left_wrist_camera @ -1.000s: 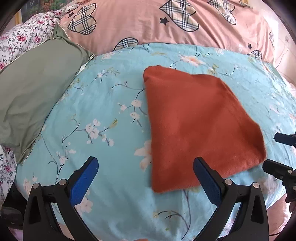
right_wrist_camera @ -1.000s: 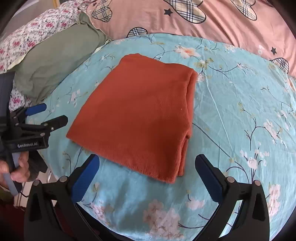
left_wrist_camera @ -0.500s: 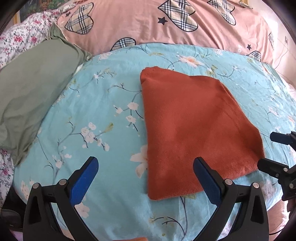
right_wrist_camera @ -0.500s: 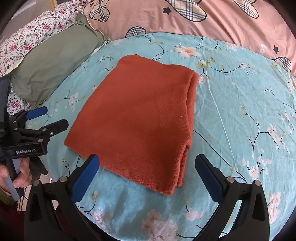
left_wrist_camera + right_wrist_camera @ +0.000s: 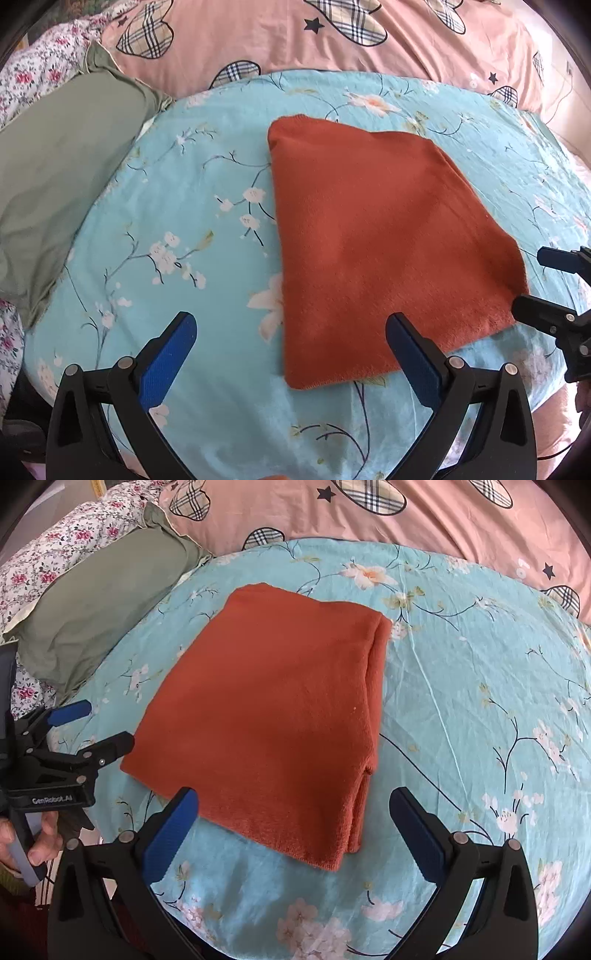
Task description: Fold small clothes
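Rust-orange knit garment folded into a flat, roughly rectangular packet, layered edges stacked along its right side, lying on the turquoise floral sheet.

right gripper: body cut off at right frame edge | green pillow: left part cropped | folded cloth's inner layers: hidden, count unreadable

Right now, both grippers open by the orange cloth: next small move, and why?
Probably bring the right gripper down onto the near edge of the orange cloth. It lies flat, already folded, with layered edges showing on its right side, and the left gripper holds nothing.
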Available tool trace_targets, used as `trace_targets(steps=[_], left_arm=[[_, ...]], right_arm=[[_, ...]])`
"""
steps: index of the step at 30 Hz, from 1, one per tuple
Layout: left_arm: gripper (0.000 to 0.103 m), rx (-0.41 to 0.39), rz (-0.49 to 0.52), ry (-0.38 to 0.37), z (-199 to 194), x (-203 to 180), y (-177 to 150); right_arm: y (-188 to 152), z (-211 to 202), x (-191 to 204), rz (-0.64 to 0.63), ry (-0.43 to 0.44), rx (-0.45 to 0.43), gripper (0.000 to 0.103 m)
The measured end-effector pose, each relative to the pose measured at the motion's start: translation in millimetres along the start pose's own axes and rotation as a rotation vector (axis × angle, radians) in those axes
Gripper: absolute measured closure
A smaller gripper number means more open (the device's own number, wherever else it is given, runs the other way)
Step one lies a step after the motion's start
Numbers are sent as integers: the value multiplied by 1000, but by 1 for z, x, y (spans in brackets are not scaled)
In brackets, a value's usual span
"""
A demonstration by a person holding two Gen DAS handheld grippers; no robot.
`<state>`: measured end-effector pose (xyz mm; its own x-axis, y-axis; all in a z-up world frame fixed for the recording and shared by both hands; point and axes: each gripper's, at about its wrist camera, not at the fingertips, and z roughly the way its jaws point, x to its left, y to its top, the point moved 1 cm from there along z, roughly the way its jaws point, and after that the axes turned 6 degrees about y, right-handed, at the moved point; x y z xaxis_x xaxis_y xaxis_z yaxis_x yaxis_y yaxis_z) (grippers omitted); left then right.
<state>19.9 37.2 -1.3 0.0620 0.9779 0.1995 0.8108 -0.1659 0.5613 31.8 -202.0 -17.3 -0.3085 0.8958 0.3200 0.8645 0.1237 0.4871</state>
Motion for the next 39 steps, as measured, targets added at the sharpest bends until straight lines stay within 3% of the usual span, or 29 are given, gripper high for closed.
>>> trace_targets(steps=[8, 18, 29, 39], left_arm=[[1, -1, 6, 6, -1, -3, -1], [1, -5, -12, -11, -2, 0, 3], [1, 12, -22, -15, 1, -1, 3], [1, 12, -52, -38, 2, 3, 4]], right_arm=[[5, -1, -6, 29, -70, -12, 0], [9, -6, -14, 59, -82, -10, 0], [11, -8, -7, 38, -67, -40, 0], [12, -4, -16, 98, 12, -16, 0]])
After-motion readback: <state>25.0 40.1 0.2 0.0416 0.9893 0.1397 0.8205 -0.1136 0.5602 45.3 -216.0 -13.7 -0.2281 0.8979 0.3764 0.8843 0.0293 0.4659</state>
